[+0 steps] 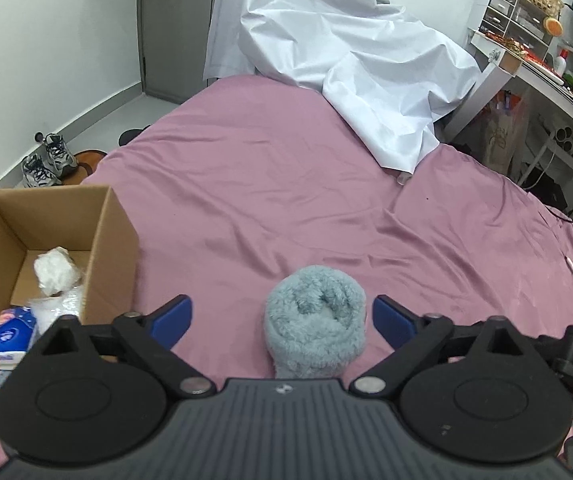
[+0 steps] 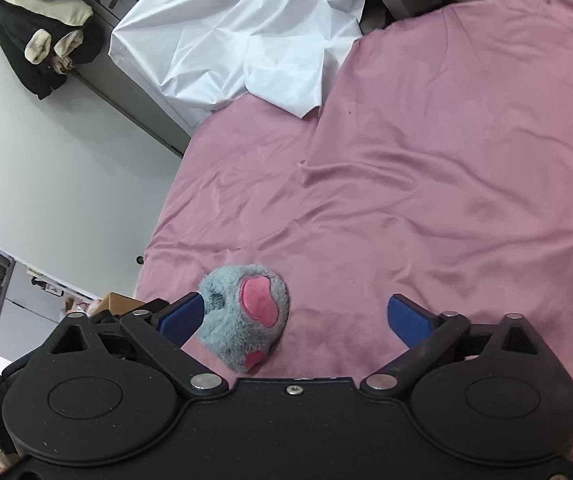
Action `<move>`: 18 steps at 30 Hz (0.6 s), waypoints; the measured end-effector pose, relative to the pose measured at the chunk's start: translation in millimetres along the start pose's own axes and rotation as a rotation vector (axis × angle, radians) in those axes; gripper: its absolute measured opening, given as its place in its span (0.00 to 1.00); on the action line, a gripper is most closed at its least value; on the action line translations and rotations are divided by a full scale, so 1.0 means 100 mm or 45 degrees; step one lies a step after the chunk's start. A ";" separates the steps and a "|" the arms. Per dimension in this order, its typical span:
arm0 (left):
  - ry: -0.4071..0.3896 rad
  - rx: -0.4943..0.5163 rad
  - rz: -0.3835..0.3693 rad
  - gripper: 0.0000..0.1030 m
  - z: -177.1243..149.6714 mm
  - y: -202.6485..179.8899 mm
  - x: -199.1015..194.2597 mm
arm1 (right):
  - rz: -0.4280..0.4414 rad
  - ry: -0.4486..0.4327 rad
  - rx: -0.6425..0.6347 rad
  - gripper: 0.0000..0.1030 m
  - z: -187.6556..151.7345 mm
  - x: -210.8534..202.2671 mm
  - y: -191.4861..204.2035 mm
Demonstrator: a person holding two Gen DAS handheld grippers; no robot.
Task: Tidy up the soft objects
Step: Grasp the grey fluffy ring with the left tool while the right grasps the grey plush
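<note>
A fluffy grey-blue plush slipper (image 1: 315, 320) lies on the pink bedsheet (image 1: 286, 200), near the bed's near edge; the left claw (image 1: 282, 318) stands released, its blue pads either side of the slipper with a clear gap on both sides, nothing gripped; seen from the right wrist, the same slipper (image 2: 242, 316) shows pink paw-shaped patches, and the right claw (image 2: 292, 318) is likewise spread wide and empty, its left pad (image 2: 180, 320) just beside or brushing the fur, which of the two I cannot tell; a cardboard box (image 1: 98, 240) sits on the bed to the left, already holding a white wad, a tissue pack and other bits, so it is likely the destination; the slipper looks light, soft and very compressible, unlikely to slip or break, though the pile may give way under the pads; the best hold is probably across its thick rolled middle, squeezed well in, rather than on loose fur at the edge.
</note>
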State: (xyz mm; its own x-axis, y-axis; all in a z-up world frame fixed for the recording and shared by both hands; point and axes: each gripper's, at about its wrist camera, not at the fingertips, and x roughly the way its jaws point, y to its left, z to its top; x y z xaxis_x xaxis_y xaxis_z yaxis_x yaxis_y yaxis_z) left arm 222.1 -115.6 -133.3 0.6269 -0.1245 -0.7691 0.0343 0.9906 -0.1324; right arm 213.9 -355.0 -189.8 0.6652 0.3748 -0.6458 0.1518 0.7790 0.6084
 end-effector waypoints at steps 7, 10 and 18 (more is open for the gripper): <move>0.073 -0.069 -0.008 0.62 0.00 0.03 0.26 | 0.048 0.080 0.007 0.74 0.04 0.25 -0.06; 0.099 -0.090 0.001 0.51 -0.01 0.07 0.36 | 0.060 0.111 0.009 0.69 0.05 0.36 -0.08; 0.149 -0.156 -0.030 0.35 -0.03 0.12 0.53 | 0.135 0.152 0.010 0.65 0.07 0.53 -0.07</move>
State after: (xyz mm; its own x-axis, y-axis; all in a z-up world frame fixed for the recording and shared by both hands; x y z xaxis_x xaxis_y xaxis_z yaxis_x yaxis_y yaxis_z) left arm 253.5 -110.0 -177.5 0.5322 -0.1607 -0.8312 -0.0513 0.9739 -0.2212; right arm 253.5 -344.3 -225.6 0.5860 0.5123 -0.6278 0.0913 0.7281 0.6793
